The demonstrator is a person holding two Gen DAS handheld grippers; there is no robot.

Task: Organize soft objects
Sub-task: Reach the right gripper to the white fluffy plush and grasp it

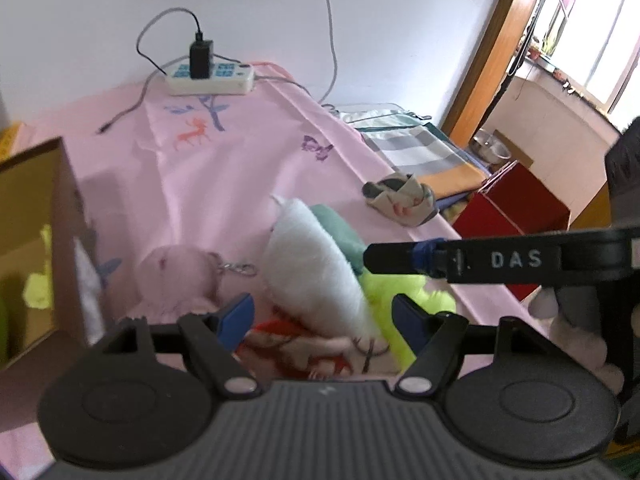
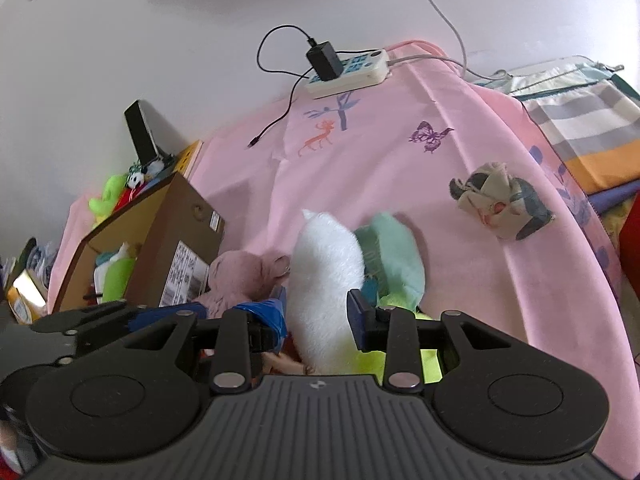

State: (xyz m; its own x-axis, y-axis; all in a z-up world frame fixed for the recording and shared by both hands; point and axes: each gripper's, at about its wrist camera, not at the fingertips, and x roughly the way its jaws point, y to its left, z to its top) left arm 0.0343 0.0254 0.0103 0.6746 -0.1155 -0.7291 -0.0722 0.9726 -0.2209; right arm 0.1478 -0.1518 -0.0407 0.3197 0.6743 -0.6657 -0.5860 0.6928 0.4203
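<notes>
right gripper (image 2: 318, 326) jaws sit around the white plush (image 2: 326, 276) (not clearly squeezing yet), left gripper (image 1: 322, 318) wide open, empty. next: pinch, lift into the cardboard box (image 2: 176, 240).

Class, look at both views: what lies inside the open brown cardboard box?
Inside the open brown cardboard box, a lime-green plush toy with a white and teal piece on top shows. The box walls hide whatever lies deeper.

Home bedroom — pink bedsheet (image 1: 224, 168) (folded bedding (image 1: 420, 148)).
</notes>
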